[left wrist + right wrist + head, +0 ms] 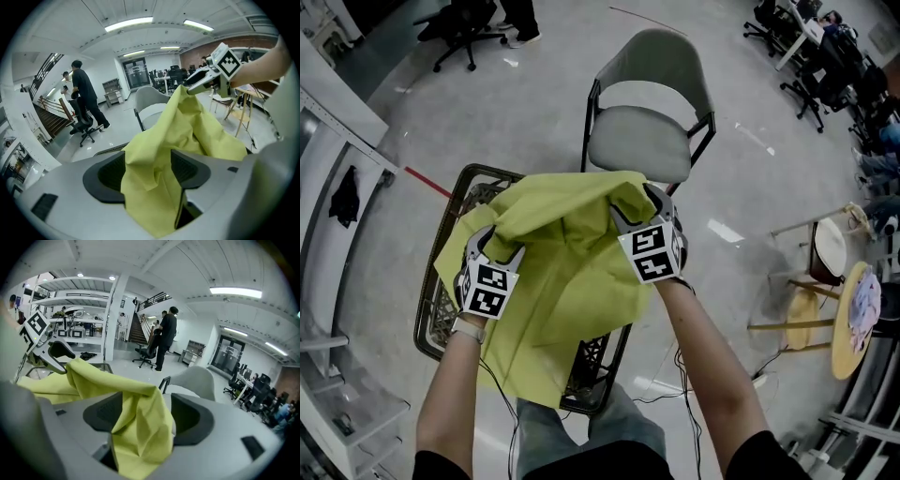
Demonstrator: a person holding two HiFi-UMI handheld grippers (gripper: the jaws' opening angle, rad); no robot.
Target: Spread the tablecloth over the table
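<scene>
A yellow-green tablecloth (572, 272) hangs bunched between both grippers over a black wire basket (432, 314). My left gripper (490, 240) holds its jaws wide apart, and a fold of the cloth (154, 187) lies loosely between the dark pads without being pressed. My right gripper (630, 208) stands the same way: its jaws are spread and a crumpled fold (140, 427) drapes between them. In the left gripper view the right gripper (206, 77) shows at the cloth's far corner. In the right gripper view the left gripper (51, 350) shows at the other corner.
A grey chair (642, 131) stands just beyond the basket. Wooden stools (825, 291) are at the right and white shelving (328, 187) at the left. Two people (165, 333) stand by office chairs and a staircase in the background.
</scene>
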